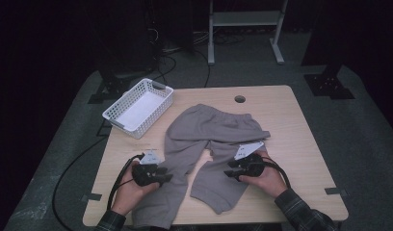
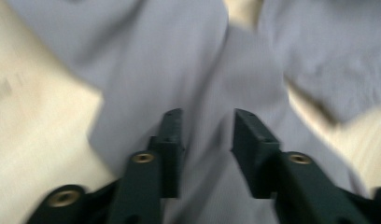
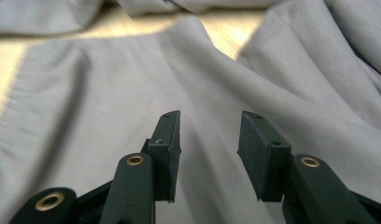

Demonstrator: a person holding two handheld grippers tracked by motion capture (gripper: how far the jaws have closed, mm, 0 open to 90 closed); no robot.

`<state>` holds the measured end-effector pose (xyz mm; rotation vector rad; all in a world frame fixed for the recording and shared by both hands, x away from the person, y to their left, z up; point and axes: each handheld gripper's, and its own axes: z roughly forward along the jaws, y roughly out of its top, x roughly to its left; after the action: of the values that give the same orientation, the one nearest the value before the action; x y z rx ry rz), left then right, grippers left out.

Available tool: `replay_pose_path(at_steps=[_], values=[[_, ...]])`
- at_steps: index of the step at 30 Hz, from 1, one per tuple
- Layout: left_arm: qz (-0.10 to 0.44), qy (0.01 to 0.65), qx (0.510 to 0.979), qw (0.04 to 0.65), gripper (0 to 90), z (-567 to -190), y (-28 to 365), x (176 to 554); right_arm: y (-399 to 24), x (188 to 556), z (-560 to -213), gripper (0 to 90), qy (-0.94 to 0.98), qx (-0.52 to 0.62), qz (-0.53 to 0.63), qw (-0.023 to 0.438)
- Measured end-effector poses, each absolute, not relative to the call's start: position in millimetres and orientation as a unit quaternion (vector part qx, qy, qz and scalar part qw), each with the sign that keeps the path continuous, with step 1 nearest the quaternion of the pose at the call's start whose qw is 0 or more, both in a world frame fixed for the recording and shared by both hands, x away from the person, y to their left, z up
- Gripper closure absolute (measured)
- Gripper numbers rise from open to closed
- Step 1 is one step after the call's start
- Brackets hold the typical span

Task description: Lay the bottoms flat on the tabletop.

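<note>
Grey trousers (image 1: 204,144) lie flat on the bench (image 1: 300,125) for folding. Left gripper (image 2: 205,135) and right gripper (image 3: 209,140) fingers stand released, each over one leg, cloth beneath unpinched.

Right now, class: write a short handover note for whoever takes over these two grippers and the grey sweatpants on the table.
Left gripper: jaws open, over the pant leg on the left, gripping nothing.
Right gripper: jaws open, over the other leg, gripping nothing.
Grey sweatpants: spread on the wooden table, waistband at the far side, legs toward the person; the right-hand leg lies crooked and wrinkled.
White basket: far left corner, empty.
Done: pants laid out.
Left: probably smoothing, folding, and perhaps placing in the basket.
</note>
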<state>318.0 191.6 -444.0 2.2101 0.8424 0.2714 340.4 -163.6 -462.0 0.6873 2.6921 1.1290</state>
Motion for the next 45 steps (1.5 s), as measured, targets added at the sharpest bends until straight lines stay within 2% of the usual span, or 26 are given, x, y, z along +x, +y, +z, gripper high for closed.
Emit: replay_pose_path(at_steps=[2, 7, 15, 17, 21, 26, 38, 41, 45], values=[[0.11, 0.32, 0.862, 0.377, 54.9, -441, 185, 326, -161, 336, -461, 57.2, 0.896, 0.224, 0.378, 0.067], [0.115, 0.309, 0.87, 0.366, 53.6, -447, 166, 351, -158, 329, -464, 56.4, 0.901, 0.216, 0.37, 0.06], [0.135, 0.314, 0.876, 0.341, 53.7, -459, 149, 388, -161, 342, -471, 56.9, 0.904, 0.233, 0.348, 0.087], [0.133, 0.31, 0.882, 0.329, 53.6, -462, 147, 390, -161, 343, -471, 61.5, 0.904, 0.228, 0.353, 0.082], [0.135, 0.31, 0.883, 0.326, 52.8, -465, 147, 389, -161, 341, -469, 83.2, 0.91, 0.222, 0.345, 0.066], [0.128, 0.313, 0.88, 0.333, 53.0, -467, 151, 389, -161, 332, -467, 87.6, 0.919, 0.196, 0.341, 0.019], [0.132, 0.313, 0.88, 0.333, 53.2, -467, 153, 387, -150, 289, -464, 86.6, 0.943, 0.077, 0.313, -0.079], [0.132, 0.315, 0.878, 0.335, 53.2, -468, 152, 386, -157, 291, -453, 78.4, 0.932, 0.083, 0.347, -0.061], [0.133, 0.319, 0.876, 0.336, 53.2, -468, 152, 385, -173, 315, -444, 70.2, 0.916, 0.145, 0.374, 0.025]])
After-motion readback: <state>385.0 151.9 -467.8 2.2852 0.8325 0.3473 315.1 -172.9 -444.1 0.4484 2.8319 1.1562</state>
